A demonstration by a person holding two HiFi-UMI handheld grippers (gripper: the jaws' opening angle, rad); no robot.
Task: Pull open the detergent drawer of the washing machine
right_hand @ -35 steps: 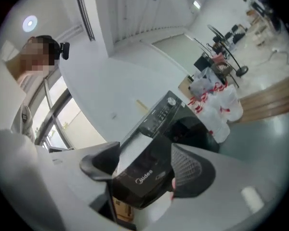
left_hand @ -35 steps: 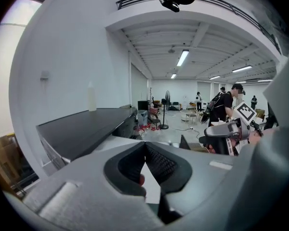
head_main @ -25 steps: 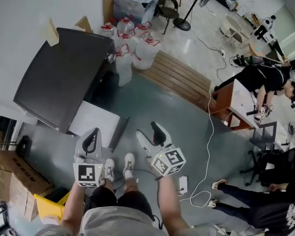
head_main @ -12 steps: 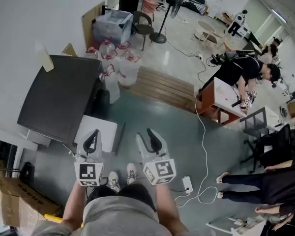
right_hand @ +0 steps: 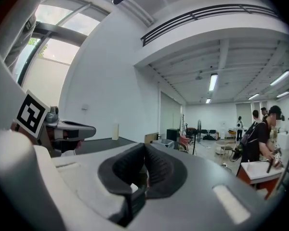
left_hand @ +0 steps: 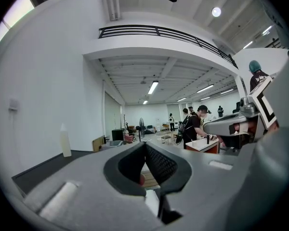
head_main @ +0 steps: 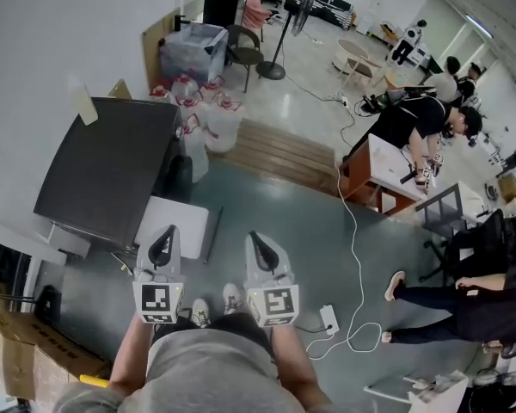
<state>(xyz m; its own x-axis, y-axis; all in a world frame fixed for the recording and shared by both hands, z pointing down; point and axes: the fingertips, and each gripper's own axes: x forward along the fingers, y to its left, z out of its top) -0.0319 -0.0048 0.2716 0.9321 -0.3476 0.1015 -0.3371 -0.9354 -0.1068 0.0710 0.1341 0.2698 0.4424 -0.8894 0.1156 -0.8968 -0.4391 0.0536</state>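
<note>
Ahead-left of the left hand-held gripper (head_main: 162, 245), jaws together, and right hand-held gripper (head_main: 260, 249), jaws just closed, both empty: washing machine (head_main: 103, 172).

A big open work hall, part lab and part workshop. It has bare white walls, a grey floor (head_main: 327, 231), strip lights (left_hand: 152, 87) under a high ceiling and a railed upper gallery (left_hand: 159, 31). People work at a small tabletop (head_main: 380, 157). A pedestal fan (head_main: 303, 3), water jugs (head_main: 215, 114), cardboard boxes (head_main: 17, 351), a wooden platform (head_main: 284, 153) and a white cable (head_main: 354, 231) running to a power strip (head_main: 328, 319) stand about.
</note>
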